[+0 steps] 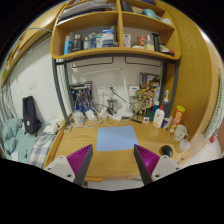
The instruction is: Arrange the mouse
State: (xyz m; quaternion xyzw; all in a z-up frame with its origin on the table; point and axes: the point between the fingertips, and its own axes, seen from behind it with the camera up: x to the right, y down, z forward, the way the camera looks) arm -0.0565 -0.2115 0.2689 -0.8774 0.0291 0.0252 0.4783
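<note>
Item: mouse — not identifiable in the gripper view; its bearing and long axis from the tongs cannot be told.
Gripper (113,162): jaws apart, nothing between them.
Blue mat (116,138): on wooden desk (70,143), just ahead of the fingers.
Shelf (110,53): above the mat.

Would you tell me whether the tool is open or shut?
Open: the tool shows a wide gap between its pink pads, with nothing held above the blue mat.

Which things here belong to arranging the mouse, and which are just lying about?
For the job:
- blue mat on the desk
- gripper, open, nothing between its fingers
- no mouse shows clearly

Lying about:
- shelf bottles
- bottles by the wall
</note>
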